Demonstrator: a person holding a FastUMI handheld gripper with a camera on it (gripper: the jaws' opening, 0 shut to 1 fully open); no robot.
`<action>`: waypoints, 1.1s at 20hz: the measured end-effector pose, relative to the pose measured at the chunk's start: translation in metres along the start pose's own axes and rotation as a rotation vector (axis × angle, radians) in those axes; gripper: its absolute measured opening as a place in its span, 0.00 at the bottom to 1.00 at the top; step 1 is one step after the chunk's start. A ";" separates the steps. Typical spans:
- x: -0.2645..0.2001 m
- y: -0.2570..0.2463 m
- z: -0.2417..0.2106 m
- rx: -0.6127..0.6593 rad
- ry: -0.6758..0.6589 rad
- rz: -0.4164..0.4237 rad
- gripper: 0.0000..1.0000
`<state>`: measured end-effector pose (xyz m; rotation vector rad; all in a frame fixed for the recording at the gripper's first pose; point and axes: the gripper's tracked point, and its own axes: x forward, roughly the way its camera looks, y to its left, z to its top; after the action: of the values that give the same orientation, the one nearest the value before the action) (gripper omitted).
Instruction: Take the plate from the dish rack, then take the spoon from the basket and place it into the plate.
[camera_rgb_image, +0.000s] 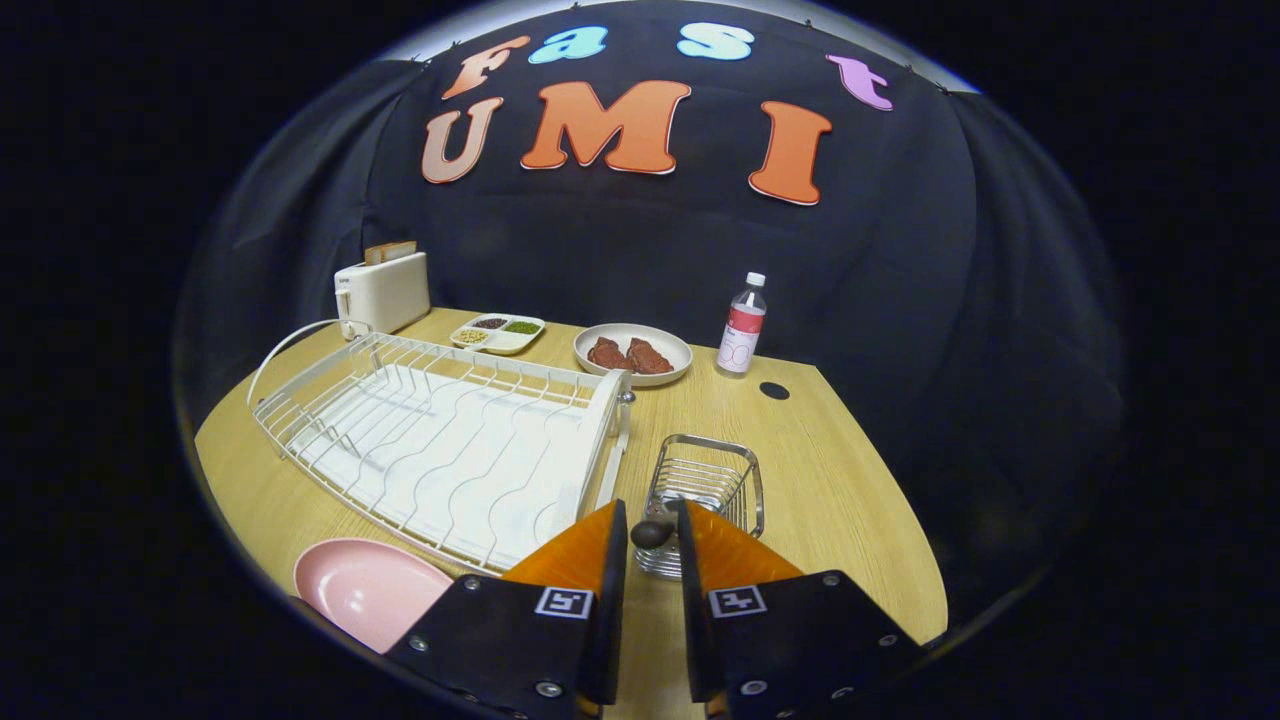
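Gripper (652, 530) clamps spoon (650, 533) above wire basket (712, 480); pink plate (365, 590) lies bare.

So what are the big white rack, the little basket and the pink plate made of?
The dish rack looks like white-coated metal wire over a white tray, probably plastic. The basket seems bare polished steel wire: silvery and shiny. The pink plate has a soft, even sheen, likely plastic or melamine, though glazed ceramic is possible. The gripper fingers sit close around a dark rounded spoon end over the basket.

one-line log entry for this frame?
plate: on table, out of rack | gripper: shut on spoon, at basket | spoon: not yet in plate
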<state>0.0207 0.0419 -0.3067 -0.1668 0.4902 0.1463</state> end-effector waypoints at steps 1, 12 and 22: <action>0.003 -0.001 0.004 0.008 -0.016 -0.006 0.23; 0.022 -0.028 0.039 0.049 0.004 0.041 0.13; 0.012 -0.027 0.079 -0.054 -0.028 0.079 0.08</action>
<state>0.0721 0.0316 -0.2407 -0.1982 0.4658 0.2387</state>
